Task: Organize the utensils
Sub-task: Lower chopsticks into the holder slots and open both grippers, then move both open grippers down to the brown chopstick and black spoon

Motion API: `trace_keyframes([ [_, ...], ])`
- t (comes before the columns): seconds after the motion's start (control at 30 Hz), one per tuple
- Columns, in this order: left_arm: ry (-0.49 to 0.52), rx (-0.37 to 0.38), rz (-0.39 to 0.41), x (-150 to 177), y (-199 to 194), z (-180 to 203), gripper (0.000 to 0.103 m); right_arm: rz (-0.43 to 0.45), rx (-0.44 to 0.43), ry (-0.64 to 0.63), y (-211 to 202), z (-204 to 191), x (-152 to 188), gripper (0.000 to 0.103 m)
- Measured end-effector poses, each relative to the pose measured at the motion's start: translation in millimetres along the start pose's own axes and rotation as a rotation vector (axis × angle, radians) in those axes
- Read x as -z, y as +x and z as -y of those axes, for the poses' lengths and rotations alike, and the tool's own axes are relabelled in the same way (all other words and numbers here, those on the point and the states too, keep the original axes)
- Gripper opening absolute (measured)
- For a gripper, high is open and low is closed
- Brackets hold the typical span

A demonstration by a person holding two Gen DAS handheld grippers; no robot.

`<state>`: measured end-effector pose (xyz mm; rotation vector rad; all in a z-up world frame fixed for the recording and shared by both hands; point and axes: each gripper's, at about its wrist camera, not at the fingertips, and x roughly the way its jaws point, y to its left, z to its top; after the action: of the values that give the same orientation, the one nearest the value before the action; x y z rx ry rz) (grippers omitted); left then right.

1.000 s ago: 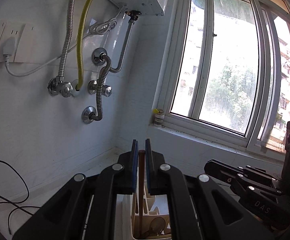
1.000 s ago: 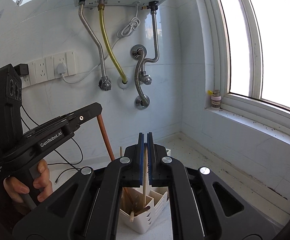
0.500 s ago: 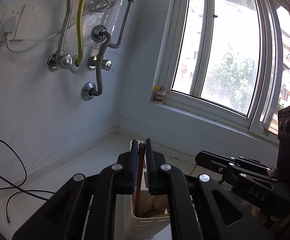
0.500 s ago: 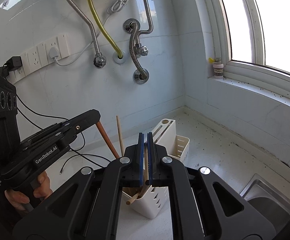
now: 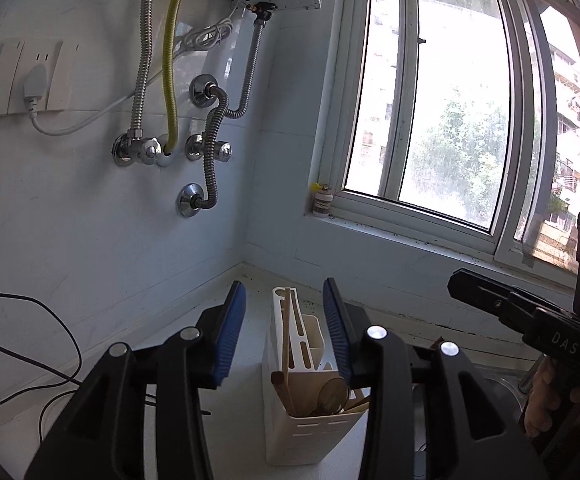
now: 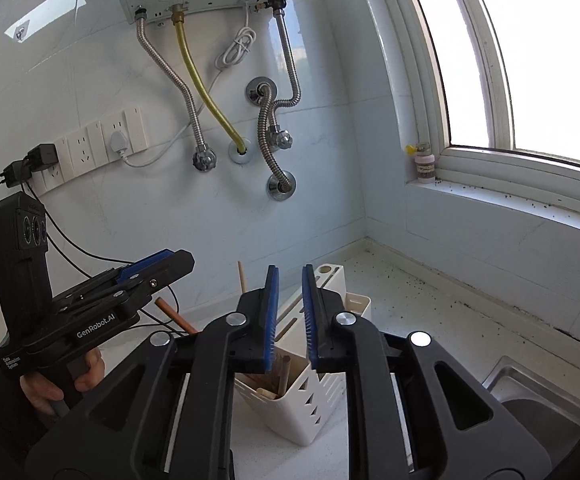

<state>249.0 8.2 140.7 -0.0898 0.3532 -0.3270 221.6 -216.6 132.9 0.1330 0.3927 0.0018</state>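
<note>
White utensil holder [image 5: 309, 412] stands on the pale counter [image 6: 429, 320] near the corner where tiled wall meets window sill; inside it, wooden sticks and handles [image 5: 290, 344] lean at angles, plus what looks like a round spoon bowl [image 5: 331, 392]. Left gripper [image 5: 284, 332] sits above and just behind the holder, jaws apart, having just been opening, nothing between the pads. Right gripper [image 6: 290, 316] likewise over the holder, jaws a narrower gap apart, also just been opening, nothing clamped; a wooden handle [image 6: 284, 372] stands just below its pads. In the right view a reddish-brown handle [image 6: 176, 318] pokes up by the left gripper's nose. Judgement: both pieces look freshly dropped in. Risks: pulling back low could snag a leaning stick and tip the light holder; the two grippers are near each other and could knock together. Room: open counter to the left with loose black cables [image 5: 30, 360] trailing across it; sink edge [image 6: 529, 384] close on the right; wall, pipes and sill hem in the far side, so upward and back is the free way out
</note>
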Motion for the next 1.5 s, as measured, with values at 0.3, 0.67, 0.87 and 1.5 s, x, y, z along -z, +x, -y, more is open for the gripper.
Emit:
trace_keyframes([
  [0.3,-0.002,-0.054,-0.095,50,-65,-1,0.047,-0.064,-0.071,-0.062,-44,-12,39,0.027],
  [0.67,-0.119,-0.145,-0.320,157,-81,5,0.047,-0.413,-0.031,0.088,-18,-7,150,0.028],
  [0.87,-0.176,-0.189,-0.399,204,-81,20,0.047,-0.561,-0.035,0.222,1,-4,202,0.029],
  [1.5,-0.154,-0.153,-0.599,270,-75,55,0.034,-0.752,-0.185,0.523,35,5,263,0.018],
])
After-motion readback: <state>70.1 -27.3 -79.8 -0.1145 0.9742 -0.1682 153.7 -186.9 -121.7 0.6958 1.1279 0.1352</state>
